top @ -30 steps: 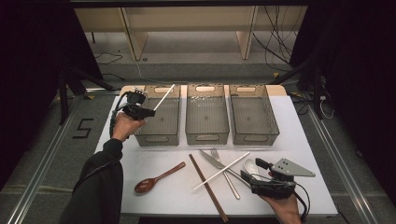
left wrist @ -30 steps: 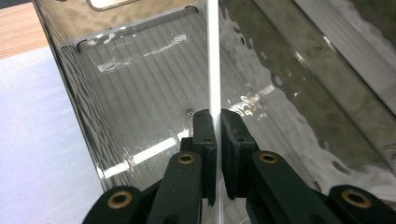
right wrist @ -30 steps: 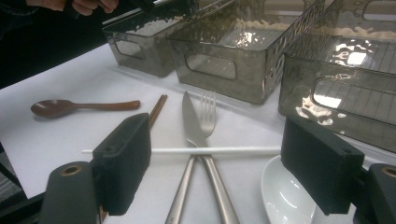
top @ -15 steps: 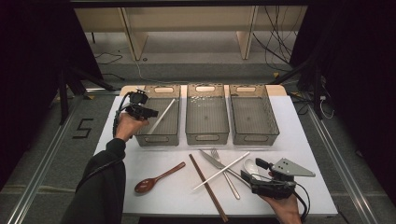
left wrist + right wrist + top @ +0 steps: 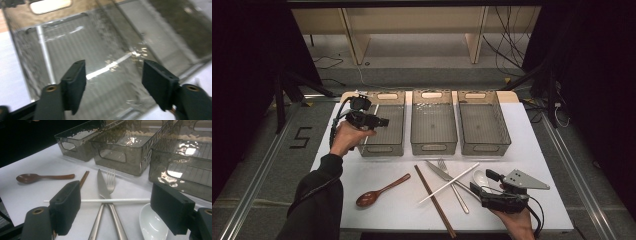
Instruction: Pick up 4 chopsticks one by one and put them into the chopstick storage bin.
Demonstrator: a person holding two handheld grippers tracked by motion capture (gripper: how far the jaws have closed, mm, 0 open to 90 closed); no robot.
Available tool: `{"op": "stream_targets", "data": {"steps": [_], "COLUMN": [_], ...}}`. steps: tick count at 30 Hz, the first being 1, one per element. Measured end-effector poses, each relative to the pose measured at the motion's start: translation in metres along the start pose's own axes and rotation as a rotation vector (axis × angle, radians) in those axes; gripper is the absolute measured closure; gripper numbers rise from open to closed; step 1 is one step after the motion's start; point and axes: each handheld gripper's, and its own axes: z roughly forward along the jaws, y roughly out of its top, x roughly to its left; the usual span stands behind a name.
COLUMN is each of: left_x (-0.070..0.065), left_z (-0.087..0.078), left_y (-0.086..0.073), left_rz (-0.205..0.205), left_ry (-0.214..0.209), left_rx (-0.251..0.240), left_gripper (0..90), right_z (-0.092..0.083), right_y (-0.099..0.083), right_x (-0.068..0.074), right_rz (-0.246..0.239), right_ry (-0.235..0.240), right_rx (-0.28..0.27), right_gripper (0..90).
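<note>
My left gripper (image 5: 383,121) (image 5: 113,75) hangs over the left grey bin (image 5: 381,149). Its jaws have just been opening and now stand open with nothing between them. A white chopstick (image 5: 45,57) lies inside that bin along its left wall (image 5: 367,136). Low over the table's front right, my right gripper (image 5: 475,189) (image 5: 117,197) is open. Ahead of it a second white chopstick (image 5: 117,200) lies across a knife (image 5: 101,185) and a fork (image 5: 110,178). A white ceramic spoon (image 5: 152,225) sits just before its right jaw.
Three grey see-through bins stand in a row at the back, the middle bin (image 5: 433,148) and right bin (image 5: 484,148) holding nothing. A brown wooden spoon (image 5: 382,191) and a brown chopstick (image 5: 435,201) lie on the white tabletop (image 5: 342,170) at the front.
The white chopstick my left gripper held over the left bin has dropped into it. The left jaws have opened and the hand has lifted a little. My right gripper has stayed put.
</note>
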Motion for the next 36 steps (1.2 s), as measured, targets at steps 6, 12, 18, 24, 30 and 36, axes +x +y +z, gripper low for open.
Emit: {"op": "stream_targets", "data": {"steps": [6,12,18,24,30,36], "left_x": [-0.030,-0.057,-0.067,-0.074,-0.091,-0.113], "left_z": [-0.010,-0.012,-0.009,-0.007,-0.005,0.010], "left_y": [-0.011,-0.025,-0.031,-0.036,-0.040,-0.046], "left_rz": [0.043,0.071,0.088,0.102,0.152,0.210], "left_ry": [-0.059,-0.111,-0.113,-0.110,-0.117,-0.130], "left_rx": [-0.027,-0.050,-0.069,-0.067,-0.043,0.015], "left_gripper": [27.1,23.9,22.1,20.4,20.0,19.8], "right_z": [0.000,-0.001,-0.001,-0.001,-0.002,-0.002], "right_y": [0.000,0.000,0.001,0.001,0.001,0.001], "right_x": [0.000,0.000,0.001,0.001,0.000,0.000], "right_rz": [-0.004,-0.004,-0.006,-0.005,-0.006,-0.006], "right_ry": [-0.001,-0.003,-0.003,-0.002,-0.006,-0.007], "right_rx": [-0.001,-0.003,-0.003,-0.003,-0.007,-0.004], "right_gripper": [25.0,25.0,25.0,25.0,25.0,25.0]}}
